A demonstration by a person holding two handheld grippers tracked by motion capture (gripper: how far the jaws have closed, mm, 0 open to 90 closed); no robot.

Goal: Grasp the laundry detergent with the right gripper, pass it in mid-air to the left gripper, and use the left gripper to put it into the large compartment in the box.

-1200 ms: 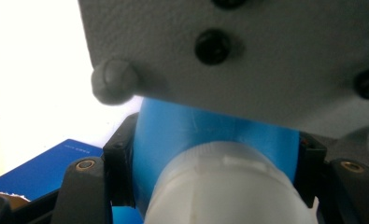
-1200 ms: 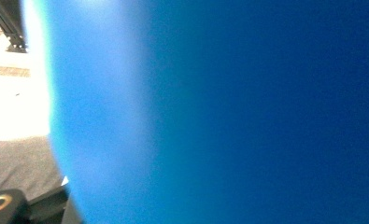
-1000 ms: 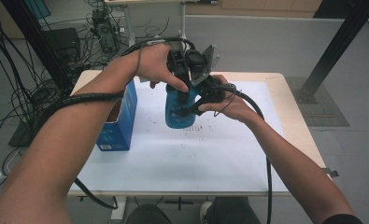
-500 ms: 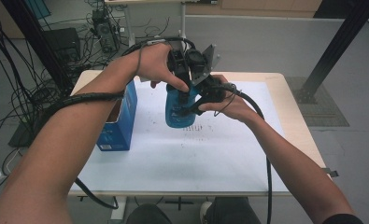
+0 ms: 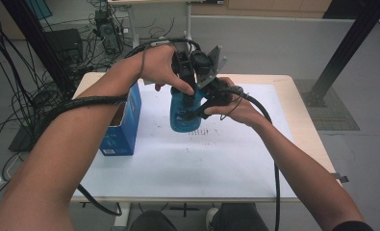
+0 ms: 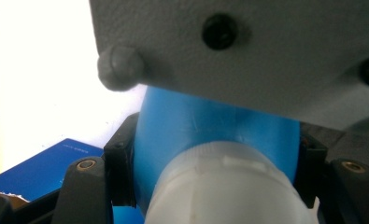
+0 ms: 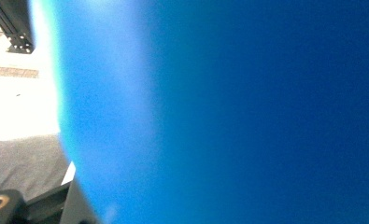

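A blue bottle (image 5: 183,114) with a white cap (image 6: 219,191) is held upright over the middle of the white-topped table (image 5: 202,163). My left gripper (image 5: 186,79) comes down from above, and its two black jaws press on either side of the bottle's neck and cap. From the right side, my right gripper (image 5: 197,109) is shut on the bottle's body, whose blue wall (image 7: 229,112) is right against its camera. The grey three-cornered plate (image 6: 247,51) of the right gripper hangs just over the bottle's shoulder.
A blue cardboard box (image 5: 124,122) with an open top stands on the table to the left of the bottle. Cables and equipment (image 5: 106,29) lie on the floor behind and to the left. A black post (image 5: 344,45) stands at the far right.
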